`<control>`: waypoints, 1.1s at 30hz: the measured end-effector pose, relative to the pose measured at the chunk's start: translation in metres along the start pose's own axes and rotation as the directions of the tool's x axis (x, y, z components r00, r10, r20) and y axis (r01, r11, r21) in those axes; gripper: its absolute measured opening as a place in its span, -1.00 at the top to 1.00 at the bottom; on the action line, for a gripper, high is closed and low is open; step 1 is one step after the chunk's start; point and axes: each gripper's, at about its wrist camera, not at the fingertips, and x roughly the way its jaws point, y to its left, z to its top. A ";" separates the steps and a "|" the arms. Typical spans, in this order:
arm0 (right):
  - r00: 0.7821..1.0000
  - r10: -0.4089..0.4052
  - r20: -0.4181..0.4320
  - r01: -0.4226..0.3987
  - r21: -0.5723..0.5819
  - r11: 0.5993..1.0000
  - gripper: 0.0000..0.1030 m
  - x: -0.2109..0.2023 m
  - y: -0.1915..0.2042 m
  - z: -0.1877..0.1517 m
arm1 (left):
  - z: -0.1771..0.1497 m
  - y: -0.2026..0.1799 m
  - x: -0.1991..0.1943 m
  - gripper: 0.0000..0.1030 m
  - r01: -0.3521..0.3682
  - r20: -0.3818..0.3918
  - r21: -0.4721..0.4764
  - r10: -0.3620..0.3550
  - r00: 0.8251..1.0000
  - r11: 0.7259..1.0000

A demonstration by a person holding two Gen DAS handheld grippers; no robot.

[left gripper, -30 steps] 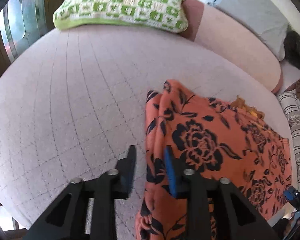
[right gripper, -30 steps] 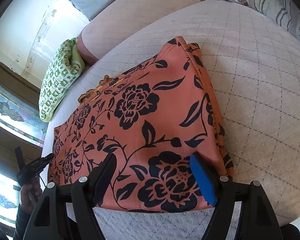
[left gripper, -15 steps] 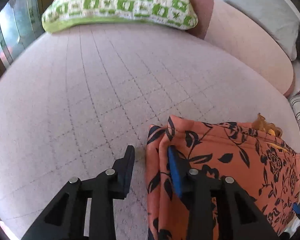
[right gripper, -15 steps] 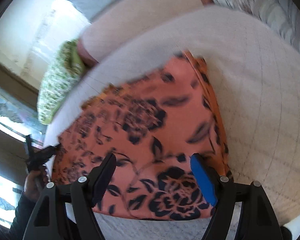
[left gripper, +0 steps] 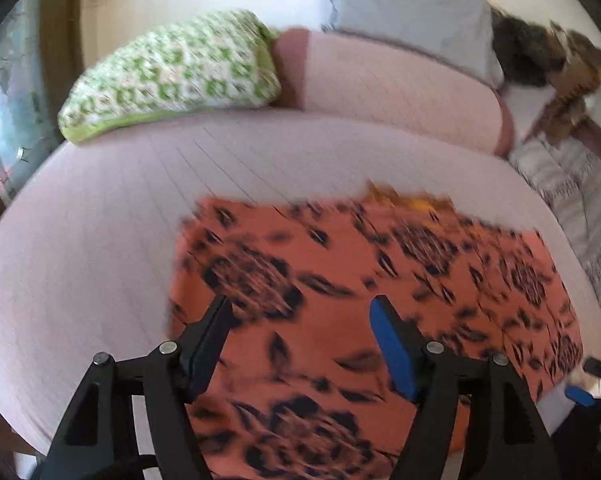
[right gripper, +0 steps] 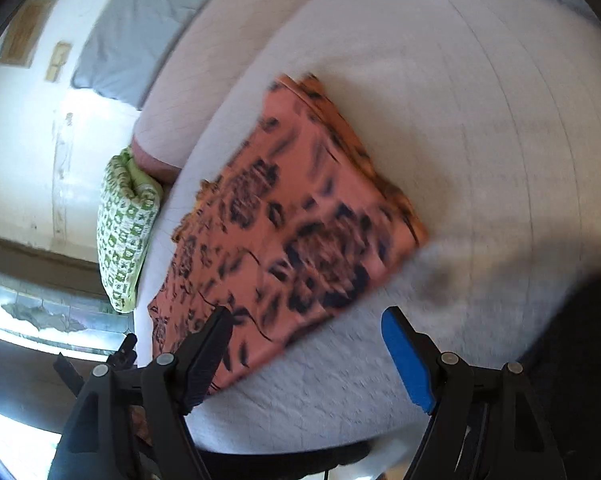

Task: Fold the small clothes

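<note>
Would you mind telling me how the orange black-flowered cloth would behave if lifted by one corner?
The orange black-flowered cloth is probably floppy: it lies flat in thin folded layers. It looks light. Lifting one corner would likely undo the fold.

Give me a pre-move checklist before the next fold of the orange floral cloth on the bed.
1. Left gripper free of cloth: ok, jaws opening, nothing pinched.
2. Right gripper free: ok, open, over the pale quilted bedspread.
3. Orange black-flowered cloth lying flat: ok, one folded slab.
4. Edges aligned: cannot tell, frames blurred.
5. Green-and-white patterned pillow clear of cloth: ok, apart.
</note>
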 end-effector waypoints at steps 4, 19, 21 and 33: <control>0.998 0.037 0.048 -0.043 0.137 0.990 -0.58 0.006 -0.017 0.017 | -0.007 -0.015 0.007 -0.40 -0.005 -0.021 0.017 0.005 1.000 1.000; 0.994 0.015 0.108 -0.027 0.110 0.994 -0.57 0.015 -0.004 0.042 | -0.003 -0.041 0.036 -0.40 0.000 -0.057 0.031 0.001 0.998 1.000; 0.992 0.035 0.121 -0.047 0.097 0.994 -0.58 0.010 0.000 0.042 | 0.001 -0.046 0.028 -0.42 0.033 -0.028 0.028 -0.032 0.999 0.999; 0.993 -0.023 0.115 0.025 -0.017 1.000 -0.57 0.018 0.015 0.046 | 0.003 -0.076 0.071 -0.63 -0.057 -0.120 0.116 0.071 0.990 0.992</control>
